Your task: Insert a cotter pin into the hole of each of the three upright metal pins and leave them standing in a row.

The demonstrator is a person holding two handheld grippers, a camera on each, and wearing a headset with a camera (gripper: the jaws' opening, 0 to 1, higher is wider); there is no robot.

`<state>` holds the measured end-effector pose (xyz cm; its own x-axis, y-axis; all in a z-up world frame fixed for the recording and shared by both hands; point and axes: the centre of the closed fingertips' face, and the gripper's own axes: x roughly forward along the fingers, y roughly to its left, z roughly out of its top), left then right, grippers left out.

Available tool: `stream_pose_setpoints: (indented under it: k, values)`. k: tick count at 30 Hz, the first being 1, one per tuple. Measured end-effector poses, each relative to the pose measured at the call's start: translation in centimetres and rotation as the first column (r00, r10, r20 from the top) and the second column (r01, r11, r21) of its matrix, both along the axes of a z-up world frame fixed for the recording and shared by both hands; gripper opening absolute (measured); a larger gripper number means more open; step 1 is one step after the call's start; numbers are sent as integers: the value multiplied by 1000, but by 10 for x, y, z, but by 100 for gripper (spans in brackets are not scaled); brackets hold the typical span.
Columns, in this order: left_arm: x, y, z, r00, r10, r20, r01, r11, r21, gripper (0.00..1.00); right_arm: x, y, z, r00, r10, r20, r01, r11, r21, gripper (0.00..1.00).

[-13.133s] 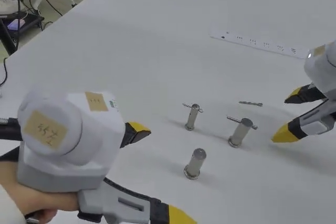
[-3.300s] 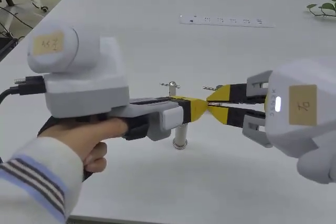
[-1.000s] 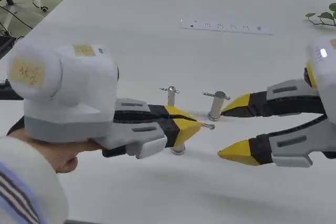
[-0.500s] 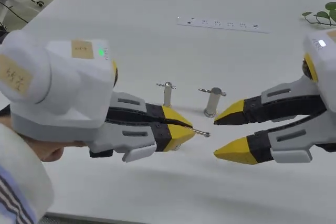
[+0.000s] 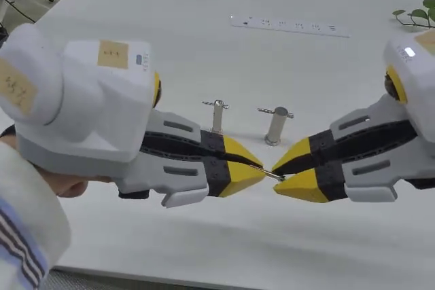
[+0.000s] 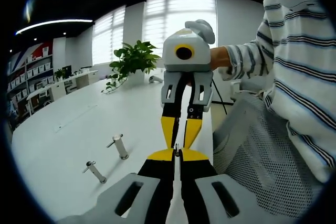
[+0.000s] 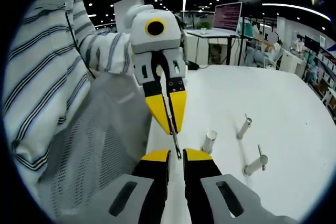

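Table (image 5: 204, 32): cotter pin (image 5: 270, 174) btwn L gripper (image 5: 262, 169), R gripper (image 5: 274, 178).

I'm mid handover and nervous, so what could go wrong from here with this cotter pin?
The cotter pin is thin and the right gripper meets only its tip; if the left gripper lets go early, it may drop. The bare metal pin stands close by both grippers, so a swing could topple it.
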<state>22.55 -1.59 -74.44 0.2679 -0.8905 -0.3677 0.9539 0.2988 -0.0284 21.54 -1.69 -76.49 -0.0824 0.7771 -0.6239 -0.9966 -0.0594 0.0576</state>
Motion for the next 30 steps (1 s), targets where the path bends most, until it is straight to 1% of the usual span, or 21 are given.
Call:
stream_pose_setpoints:
  k: [3,5,8,11,13,17,21,26,27,28,29,30]
  values:
    - [-2,-1,0,1000,-11,-3,11,1000,-3,0,-2,0,-1,1000,8,-2,-8,1000,0,9]
    - [-3,-1,-1,1000,-19,-6,19,1000,-2,0,-1,0,-3,1000,8,-6,-8,1000,3,6]
    - [-4,-1,-2,1000,-22,-5,22,1000,2,0,-2,-1,-3,1000,11,-22,-11,1000,5,6]
    - [-4,0,-1,1000,-18,-11,18,1000,-8,0,-2,-1,-1,1000,20,-17,-20,1000,1,5]
    - [-4,0,0,1000,-17,-10,17,1000,-13,0,-2,-1,-1,1000,23,-17,-23,1000,-1,5]
    - [-4,1,0,1000,-22,-2,22,1000,-10,1,-3,-1,0,999,28,-21,-28,1000,-5,5]
    - [-6,1,-2,999,-31,-7,31,1000,-5,1,-5,0,-1,999,39,-20,-39,999,-16,4]
    - [-8,4,-5,999,-36,-22,36,999,5,1,-6,1,-1,999,48,-19,-48,998,-26,4]
    - [-7,5,-6,1000,-22,-21,22,1000,6,1,-6,1,-1,999,50,-16,-50,998,-30,4]
    - [-6,6,-5,999,-12,-32,12,1000,-3,1,-6,2,-1,999,50,-13,-50,998,-32,4]
    - [-7,6,-5,998,-6,-56,5,1000,-18,1,-5,2,-1,999,48,-12,-48,998,-34,4]
    - [-6,7,-6,999,-1,-55,0,1000,-17,1,-4,3,-1,999,45,-13,-46,998,-36,4]
